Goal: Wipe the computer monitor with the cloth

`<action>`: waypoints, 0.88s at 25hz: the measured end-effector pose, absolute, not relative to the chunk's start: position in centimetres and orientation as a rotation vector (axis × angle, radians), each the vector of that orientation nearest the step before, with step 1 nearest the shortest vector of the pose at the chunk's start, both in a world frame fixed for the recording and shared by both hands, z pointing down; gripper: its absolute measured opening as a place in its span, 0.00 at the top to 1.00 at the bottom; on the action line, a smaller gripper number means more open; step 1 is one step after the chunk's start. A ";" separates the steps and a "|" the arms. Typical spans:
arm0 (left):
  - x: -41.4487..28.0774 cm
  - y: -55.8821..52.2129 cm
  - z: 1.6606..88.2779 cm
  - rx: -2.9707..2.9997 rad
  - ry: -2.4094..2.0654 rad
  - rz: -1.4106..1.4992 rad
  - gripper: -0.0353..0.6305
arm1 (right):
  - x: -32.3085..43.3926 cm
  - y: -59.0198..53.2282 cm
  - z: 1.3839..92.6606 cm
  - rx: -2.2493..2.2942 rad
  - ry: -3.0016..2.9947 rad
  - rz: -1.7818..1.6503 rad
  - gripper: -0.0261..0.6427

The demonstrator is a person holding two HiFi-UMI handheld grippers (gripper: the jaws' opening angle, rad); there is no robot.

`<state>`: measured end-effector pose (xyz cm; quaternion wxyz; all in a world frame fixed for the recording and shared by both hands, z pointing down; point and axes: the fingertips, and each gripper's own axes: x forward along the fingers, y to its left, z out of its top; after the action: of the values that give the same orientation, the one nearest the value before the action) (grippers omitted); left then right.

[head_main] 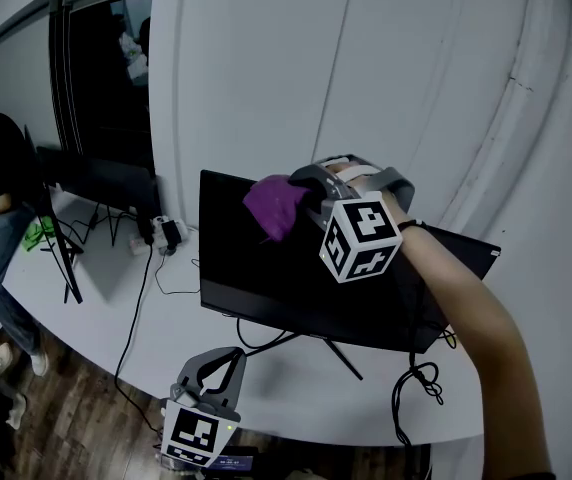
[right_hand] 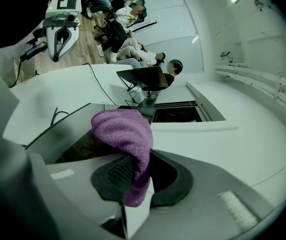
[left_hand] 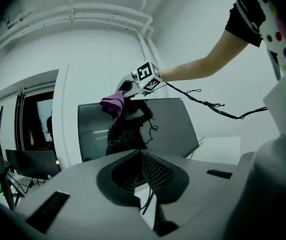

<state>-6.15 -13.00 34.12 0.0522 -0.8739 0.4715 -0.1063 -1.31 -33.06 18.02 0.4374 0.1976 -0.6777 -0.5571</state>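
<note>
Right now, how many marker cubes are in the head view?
2: one on the right gripper, holding the cloth before the monitor; one on the left gripper, low near the table's front edge.

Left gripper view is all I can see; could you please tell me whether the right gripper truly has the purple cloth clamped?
Observer: Yes; the right gripper view shows the jaws of the right gripper closed on the purple cloth, its bunched end sticking out past them.
Operator: Thanks. Where is my left gripper relative to the table?
Observer: The head view shows the left gripper low at the near edge of the table, in front of the monitor.
Operator: Is anyone else around?
Observer: The right gripper view shows seated people across the room.
</note>
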 end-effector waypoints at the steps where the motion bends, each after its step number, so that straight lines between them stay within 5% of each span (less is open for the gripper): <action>1: -5.8 -13.0 34.2 -2.662 1.426 -0.323 0.94 | -0.7 -33.0 18.0 0.497 -1.684 -1.380 0.86; 22: 2.5 -13.4 34.2 -2.734 1.245 -0.321 0.94 | 11.4 -30.7 18.4 0.604 -1.639 -1.299 0.86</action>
<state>2.51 -13.40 34.21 0.0602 -0.9033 0.4112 -0.1060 11.44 -30.66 18.36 0.4639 0.2456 -0.6670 -0.5288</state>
